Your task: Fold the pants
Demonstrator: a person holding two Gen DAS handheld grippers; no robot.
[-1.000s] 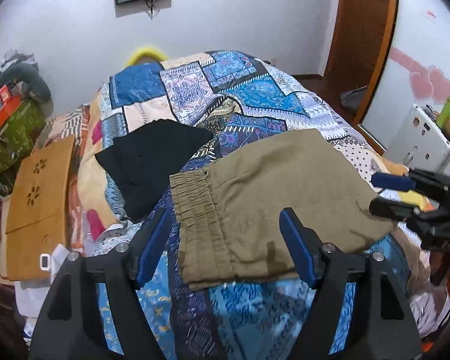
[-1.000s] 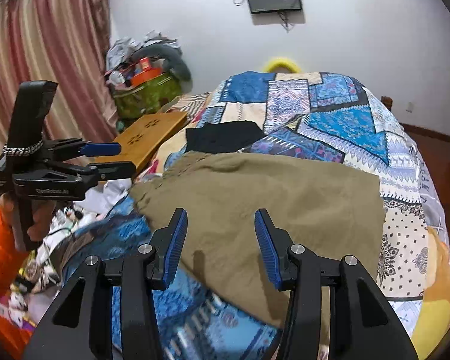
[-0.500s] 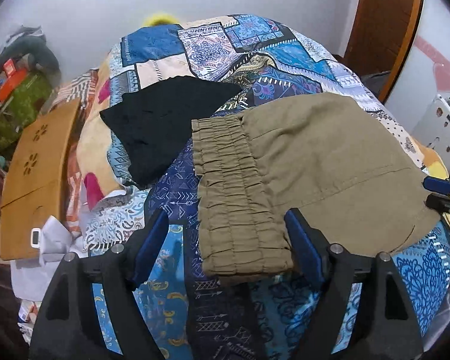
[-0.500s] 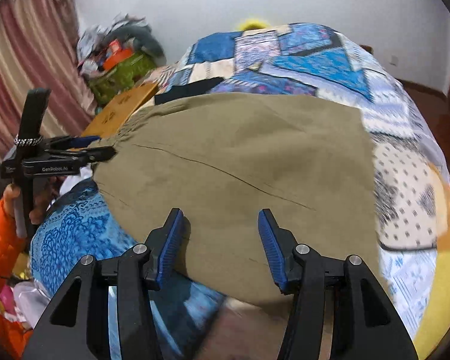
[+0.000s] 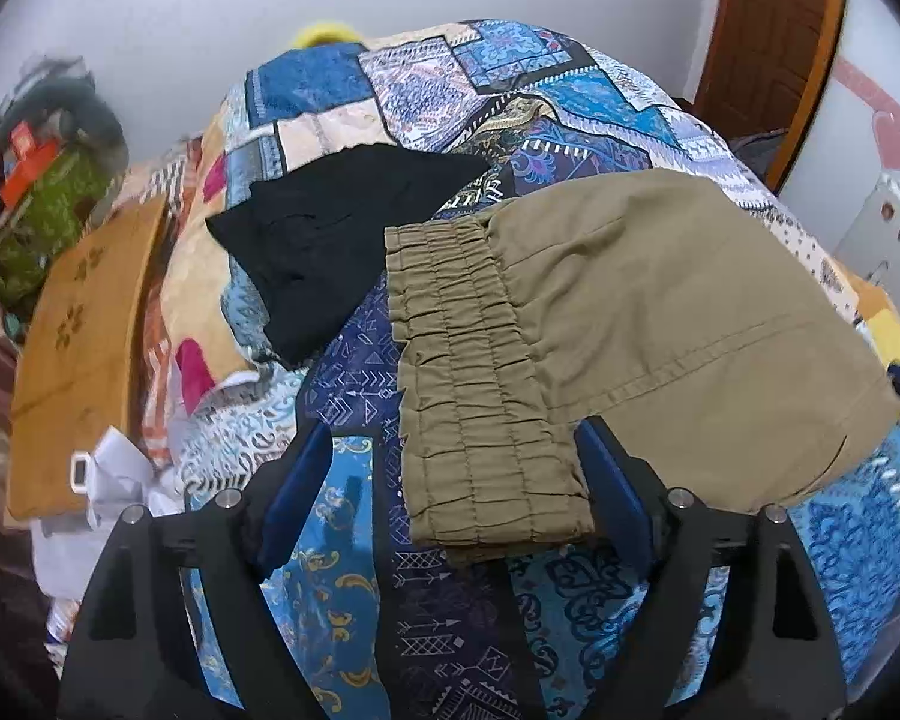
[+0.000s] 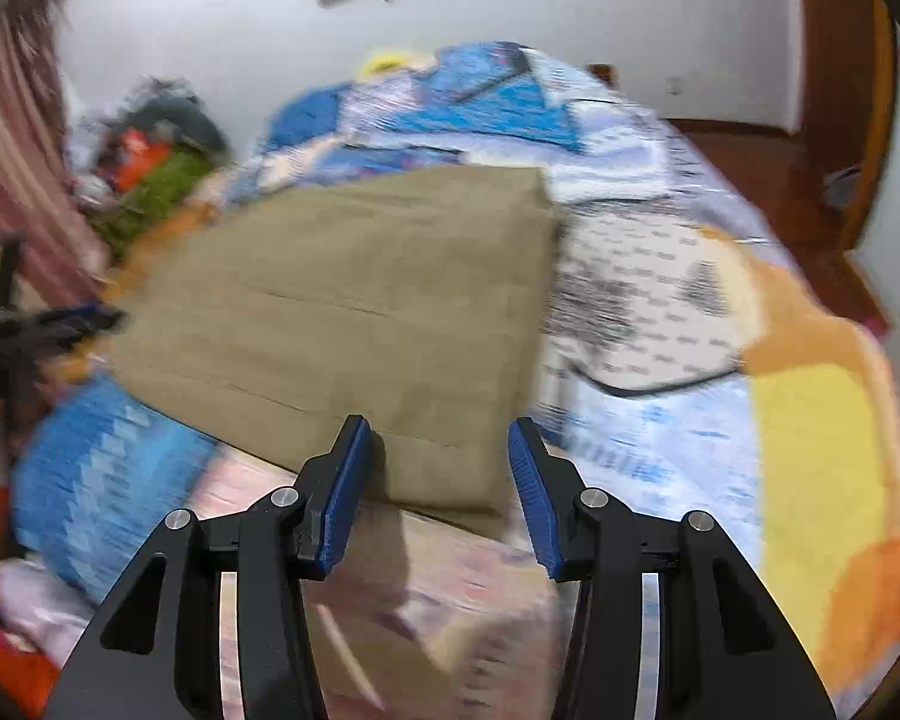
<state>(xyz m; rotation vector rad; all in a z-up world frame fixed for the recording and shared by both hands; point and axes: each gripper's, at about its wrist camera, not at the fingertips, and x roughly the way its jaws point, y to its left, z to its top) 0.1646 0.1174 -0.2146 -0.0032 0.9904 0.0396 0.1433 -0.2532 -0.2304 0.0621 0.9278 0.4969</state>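
Olive-khaki pants (image 5: 624, 324) lie folded flat on the patchwork bed cover (image 5: 438, 90), elastic waistband (image 5: 468, 384) toward my left gripper. My left gripper (image 5: 456, 486) is open, its blue pads on either side of the waistband's near corner. In the blurred right wrist view the pants (image 6: 354, 306) lie ahead, their near hem corner between the open pads of my right gripper (image 6: 435, 480). The left gripper (image 6: 60, 324) shows at the far left there. Neither gripper holds cloth.
A black folded garment (image 5: 336, 228) lies on the bed left of the pants. A wooden lap table (image 5: 84, 324) and a green bag (image 5: 36, 222) stand beside the bed on the left. A wooden door (image 5: 768, 48) is at the right.
Both grippers have come down closer to the bed. The left one now straddles the waistband corner. The right one swung right toward the hem corner; its view is motion-blurred.
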